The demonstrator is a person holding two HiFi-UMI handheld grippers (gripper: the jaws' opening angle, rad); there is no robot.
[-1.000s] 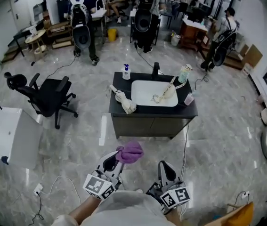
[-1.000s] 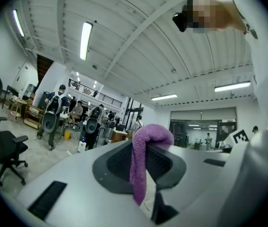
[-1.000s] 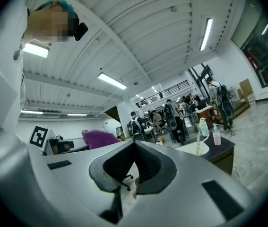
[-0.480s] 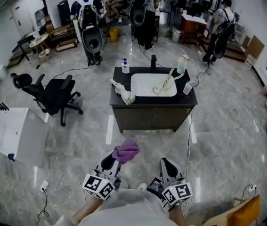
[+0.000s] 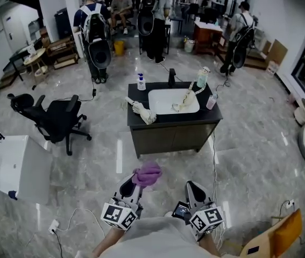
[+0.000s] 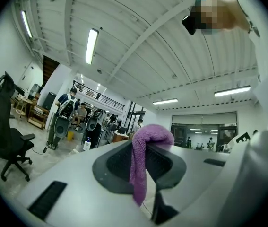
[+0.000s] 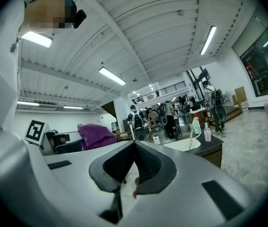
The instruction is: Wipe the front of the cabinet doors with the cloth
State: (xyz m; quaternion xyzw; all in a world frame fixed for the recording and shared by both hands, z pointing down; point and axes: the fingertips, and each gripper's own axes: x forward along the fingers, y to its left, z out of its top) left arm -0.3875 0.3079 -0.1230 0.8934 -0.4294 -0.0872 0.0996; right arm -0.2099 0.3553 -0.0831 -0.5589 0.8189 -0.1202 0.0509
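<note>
Holding a purple cloth (image 5: pixel 148 173) well apart from the cabinet doors (image 5: pixel 174 138).
Clamped in the left gripper (image 5: pixel 132 183) at lower centre, cloth draped over the closed jaws and hanging down between them. Right gripper (image 5: pixel 193 190) just right of it, jaws pressed together on nothing. Dark doors at mid-frame, under a black countertop (image 5: pixel 192 118) with a white sink (image 5: pixel 160 102); office chair (image 5: pixel 55 117) at left, people along the top.

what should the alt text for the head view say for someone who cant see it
Seen from above, the left tongs grip a purple cloth and the right tongs are shut and empty, both held apart from a dark sink cabinet on a grey floor. People stand in the background.
</note>
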